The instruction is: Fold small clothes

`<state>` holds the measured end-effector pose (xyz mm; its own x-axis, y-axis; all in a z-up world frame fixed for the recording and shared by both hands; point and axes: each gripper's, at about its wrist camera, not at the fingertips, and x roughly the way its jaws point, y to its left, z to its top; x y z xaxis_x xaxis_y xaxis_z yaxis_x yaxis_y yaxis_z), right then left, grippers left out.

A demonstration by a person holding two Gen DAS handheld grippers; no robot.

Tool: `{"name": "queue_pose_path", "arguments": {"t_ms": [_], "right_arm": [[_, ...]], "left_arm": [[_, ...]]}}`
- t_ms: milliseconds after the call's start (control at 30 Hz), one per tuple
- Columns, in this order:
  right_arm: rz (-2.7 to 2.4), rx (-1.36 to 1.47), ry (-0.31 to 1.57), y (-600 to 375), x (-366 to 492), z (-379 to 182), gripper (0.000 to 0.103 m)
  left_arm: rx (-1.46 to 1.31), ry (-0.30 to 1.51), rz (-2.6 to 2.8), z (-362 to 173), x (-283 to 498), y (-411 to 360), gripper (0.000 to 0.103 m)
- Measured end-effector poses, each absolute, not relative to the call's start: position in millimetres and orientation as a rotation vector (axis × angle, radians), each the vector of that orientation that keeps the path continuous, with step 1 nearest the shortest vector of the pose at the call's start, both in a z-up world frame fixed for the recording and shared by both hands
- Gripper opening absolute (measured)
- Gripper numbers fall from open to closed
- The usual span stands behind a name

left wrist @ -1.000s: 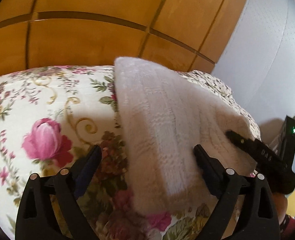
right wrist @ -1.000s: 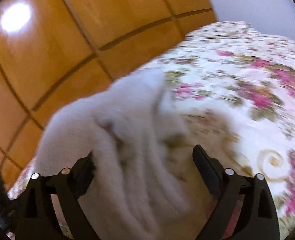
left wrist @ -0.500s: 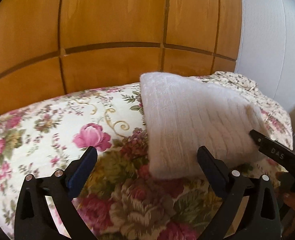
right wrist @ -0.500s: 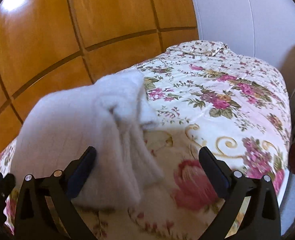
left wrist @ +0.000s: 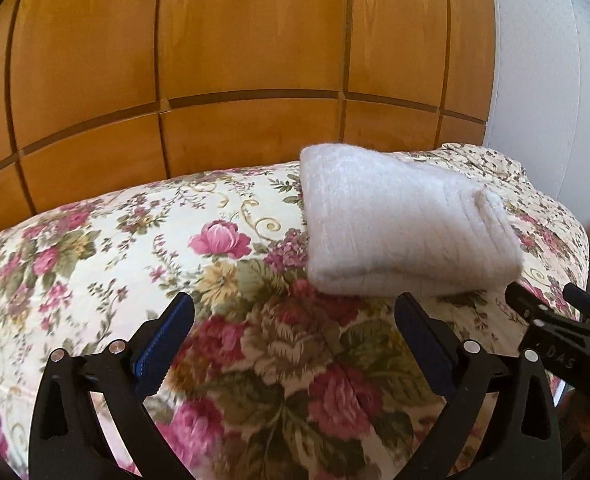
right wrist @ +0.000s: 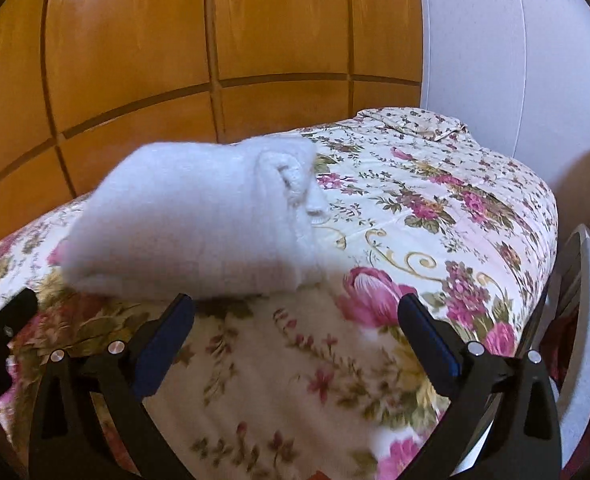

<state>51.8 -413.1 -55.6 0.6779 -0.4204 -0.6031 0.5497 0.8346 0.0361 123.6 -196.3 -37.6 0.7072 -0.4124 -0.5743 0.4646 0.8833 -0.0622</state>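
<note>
Fingers (left wrist: 163,340) of the left gripper (left wrist: 295,320) and right gripper (right wrist: 295,322) stand wide apart, holding nothing. White knit garment (left wrist: 403,232) lies folded compactly on the floral bed (left wrist: 95,264), just beyond both; release appears deliberate, fold judged complete.

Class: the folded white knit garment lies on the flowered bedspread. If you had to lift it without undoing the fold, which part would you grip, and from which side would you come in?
Probably grip the white knit garment at its thick rounded near edge, where the layers stack. Come in low from the front, over the flowered bedspread, one finger sliding beneath the stack. The loose flap at its right end would likely unroll if pulled.
</note>
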Motion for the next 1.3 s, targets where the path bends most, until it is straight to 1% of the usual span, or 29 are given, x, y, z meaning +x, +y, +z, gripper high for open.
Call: {"name": "queue_pose_path", "arguments": {"t_ms": [167, 433, 633, 800, 1300], "right_arm": [[-0.506, 0.216, 0.67, -399, 39, -39, 0.101], [-0.445, 0.187, 0.632, -367, 9, -11, 0.101], [-0.478, 0.193, 0.617, -356, -8, 3, 0.101], [-0.488, 0.184, 0.602, -353, -19, 7, 0.101], [-0.504, 0.203, 0.592, -360, -26, 11, 0.101]], "left_arm": [[0.106, 0.616, -0.411, -25, 103, -188, 0.099], [0.113, 0.588, -0.381, 4, 71, -173, 0.099], [0.104, 0.6, -0.37, 20, 56, -163, 0.099], [0.099, 0.562, -0.352, 26, 43, -160, 0.099], [0.106, 0.569, -0.37, 27, 38, -164, 0.099]]}}
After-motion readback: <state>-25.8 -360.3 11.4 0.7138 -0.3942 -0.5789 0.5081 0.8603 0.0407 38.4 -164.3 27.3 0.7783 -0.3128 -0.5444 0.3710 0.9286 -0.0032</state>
